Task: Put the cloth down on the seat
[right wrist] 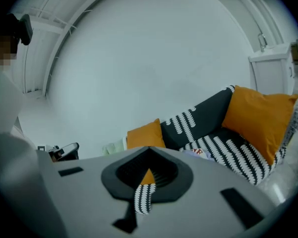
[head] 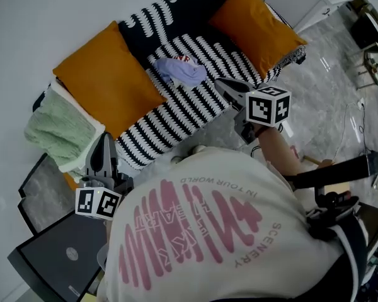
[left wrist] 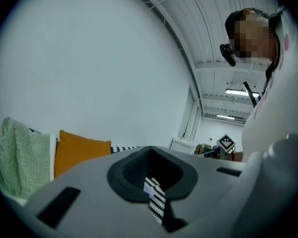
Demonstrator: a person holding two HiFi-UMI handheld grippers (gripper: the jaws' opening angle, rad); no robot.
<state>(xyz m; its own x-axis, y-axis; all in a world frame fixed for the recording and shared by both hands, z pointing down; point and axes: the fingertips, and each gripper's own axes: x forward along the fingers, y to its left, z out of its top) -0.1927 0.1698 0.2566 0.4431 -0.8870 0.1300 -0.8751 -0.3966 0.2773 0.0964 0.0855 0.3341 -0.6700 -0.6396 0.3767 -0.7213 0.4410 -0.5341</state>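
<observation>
Scanning from the left: a pale green knitted blanket (head: 57, 128) sits at the sofa's left end, beside a large orange square cushion (head: 110, 83). The left tool (head: 104, 142) hangs low at the person's side, near the sofa's front edge. Its jaws are together with nothing between them, and only a sliver of striped cover shows past them in its own view.

Centre: the crumpled pale lilac cloth (head: 181, 72) lies on the black-and-white striped sofa seat (head: 195, 109), between the two cushions. Neither tool touches it. The right tool (head: 222, 83) hovers just beside the cloth's right edge, apart from it, jaws closed and empty. A second orange cushion (head: 255, 21) leans at the far right.

Judgement: the placing looks done, with the cloth down on the seat and released. Nothing appears left except drawing the tools clear.
</observation>
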